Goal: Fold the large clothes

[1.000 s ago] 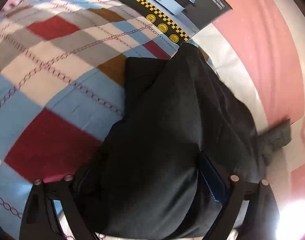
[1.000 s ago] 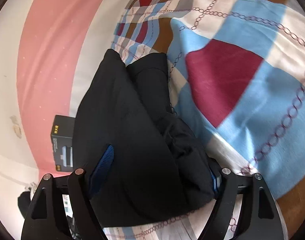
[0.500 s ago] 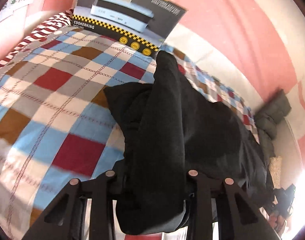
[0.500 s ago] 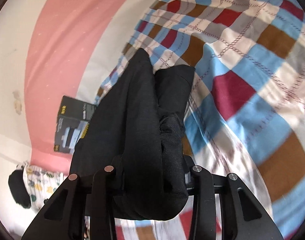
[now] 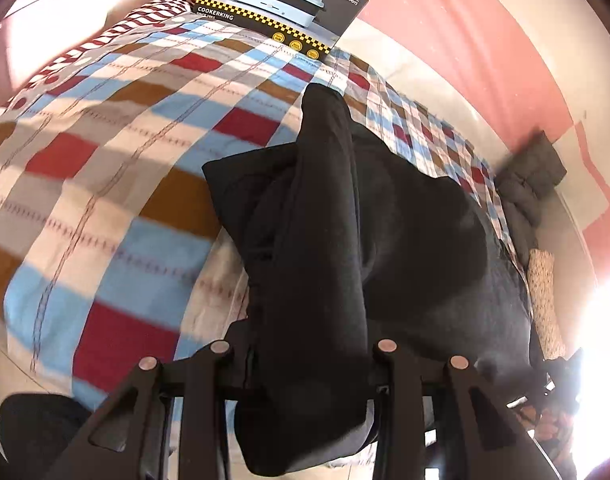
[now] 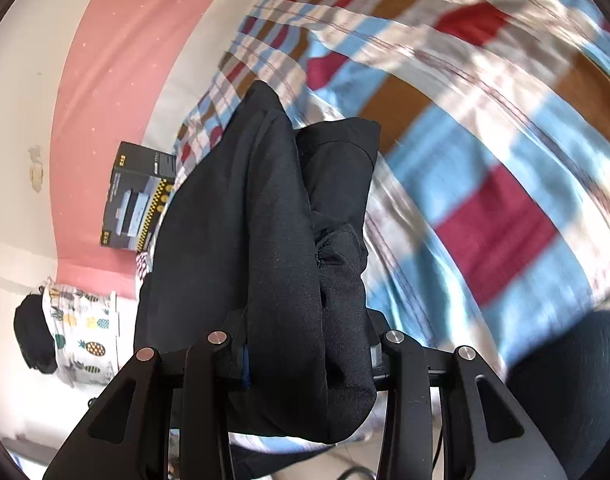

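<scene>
A large black garment (image 5: 325,240) hangs bunched over a checked bedspread (image 5: 105,184). My left gripper (image 5: 305,360) is shut on one bunched edge of it, and the cloth drapes down over the fingers. My right gripper (image 6: 305,352) is shut on another bunched edge of the same garment (image 6: 273,220). The garment is lifted, stretched between the two grippers, and its far end trails toward the bedspread (image 6: 485,160). The fingertips of both grippers are hidden under the cloth.
A dark appliance box (image 5: 281,4) stands at the head of the bed against the pink wall; it also shows in the right wrist view (image 6: 141,196). A grey folded item (image 5: 533,176) lies at the bed's far right edge. A pineapple-print cloth (image 6: 81,332) sits at the left.
Both grippers have closed from wide apart onto the garment's edges and lifted it up and back from the bed. The views now look down on the bed from higher.
</scene>
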A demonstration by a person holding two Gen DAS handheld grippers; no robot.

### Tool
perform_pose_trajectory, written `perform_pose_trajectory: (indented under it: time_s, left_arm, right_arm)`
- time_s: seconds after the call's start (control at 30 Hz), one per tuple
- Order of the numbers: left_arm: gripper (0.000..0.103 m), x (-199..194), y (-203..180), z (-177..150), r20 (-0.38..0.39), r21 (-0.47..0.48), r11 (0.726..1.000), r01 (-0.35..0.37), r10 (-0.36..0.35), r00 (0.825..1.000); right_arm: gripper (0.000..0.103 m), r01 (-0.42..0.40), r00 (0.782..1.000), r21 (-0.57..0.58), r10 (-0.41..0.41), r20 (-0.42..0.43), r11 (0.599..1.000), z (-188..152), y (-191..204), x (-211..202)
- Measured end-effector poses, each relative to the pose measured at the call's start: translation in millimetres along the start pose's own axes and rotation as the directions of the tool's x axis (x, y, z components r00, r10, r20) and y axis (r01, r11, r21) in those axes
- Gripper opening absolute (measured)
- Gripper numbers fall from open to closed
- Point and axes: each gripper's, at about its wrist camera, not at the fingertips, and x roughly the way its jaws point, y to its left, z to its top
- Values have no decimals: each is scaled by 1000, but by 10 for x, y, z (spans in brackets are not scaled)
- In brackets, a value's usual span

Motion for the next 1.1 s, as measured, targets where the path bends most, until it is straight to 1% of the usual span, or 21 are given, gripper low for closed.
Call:
perform_pose_trajectory:
  time_s: [0.1, 0.17, 0.2, 0.27, 0.3, 0.33, 0.37, 0.43, 0.53, 0.6, 0.63, 0.7, 0.77, 0.83, 0.9, 0.93, 0.97, 1.0, 1.03, 1.1]
  left_arm:
    - [37, 3, 77, -117, -11, -12, 1000, 5, -5, 1000]
    - [40, 51, 125, -133, -18, -25, 1000, 8, -8, 1000]
    - [41, 71, 135, -136, -23, -29, 1000, 6, -7, 1000]
    - [49, 88, 163, -139, -40, -46, 999, -2, 1, 999]
    - [51, 83, 186, -140, -51, -66, 998, -5, 2, 999]
    - [55, 68, 206, -137, -60, -75, 997, -7, 3, 998]
    - [56, 39, 221, -136, -64, -79, 997, -14, 9, 998]
    - [56, -100, 252, -133, -40, -74, 997, -35, 32, 999]
    - [57, -384, 285, -30, 47, -60, 997, -47, 50, 998]
    - [59, -483, 271, 80, 84, -59, 997, -42, 47, 995]
    - [60, -487, 238, 146, 94, -45, 998, -34, 38, 995]
    - [60, -410, 140, 251, 95, -15, 999, -33, 34, 995]
    - [60, -243, -25, 330, 78, 27, 1000, -2, 0, 997]
    - [60, -24, -176, 376, 57, 67, 997, 21, -25, 998]
    - [60, 216, -254, 399, 22, 83, 996, 45, -47, 999]
    - [60, 343, -267, 399, 15, 98, 995, 33, -34, 999]
    - [57, 462, -258, 400, 9, 111, 994, 9, -10, 1000]
    - [56, 541, -253, 406, -4, 113, 994, 3, -2, 1000]
    - [54, 585, -251, 413, -15, 109, 994, -1, 2, 1000]
    - [54, 528, -291, 446, -8, 119, 993, -5, 6, 1000]
  right_arm:
    - [39, 2, 1000, 19, -2, 0, 1000, -63, -99, 3]
    - [41, 3, 1000, 10, -3, -1, 1000, -63, -128, 33]
    - [44, 5, 1000, 20, -5, -5, 1000, -57, -154, 60]
    - [51, 16, 1000, 27, -16, -15, 1000, -69, -186, 60]
    - [56, 19, 1000, 36, -18, -17, 999, -69, -200, 44]
    - [59, 29, 999, 41, -28, -18, 999, -71, -211, 9]
    - [60, 40, 999, 38, -39, -17, 998, -78, -213, -25]
    - [61, 70, 997, 22, -70, 11, 997, -66, -211, -168]
    - [61, 90, 991, -10, -88, 102, 996, -15, -159, -436]
    - [61, 119, 980, -66, -107, 166, 991, 63, -11, -564]
    - [61, 130, 977, -113, -108, 186, 985, 103, 104, -572]
    - [61, 134, 978, -192, -98, 186, 972, 147, 314, -480]
    - [61, 122, 984, -282, -79, 161, 952, 153, 540, -303]
    - [61, 109, 989, -397, -60, 135, 911, 124, 794, -50]
    - [61, 115, 992, -471, -75, 104, 875, 99, 893, 231]
    - [61, 126, 991, -476, -93, 92, 870, 107, 865, 334]
    - [61, 158, 987, -465, -135, 84, 871, 148, 787, 482]
    - [59, 183, 983, -446, -163, 84, 876, 204, 684, 590]
    - [59, 186, 982, -428, -164, 90, 884, 256, 610, 621]
    - [58, 191, 981, -412, -162, 103, 891, 318, 601, 557]
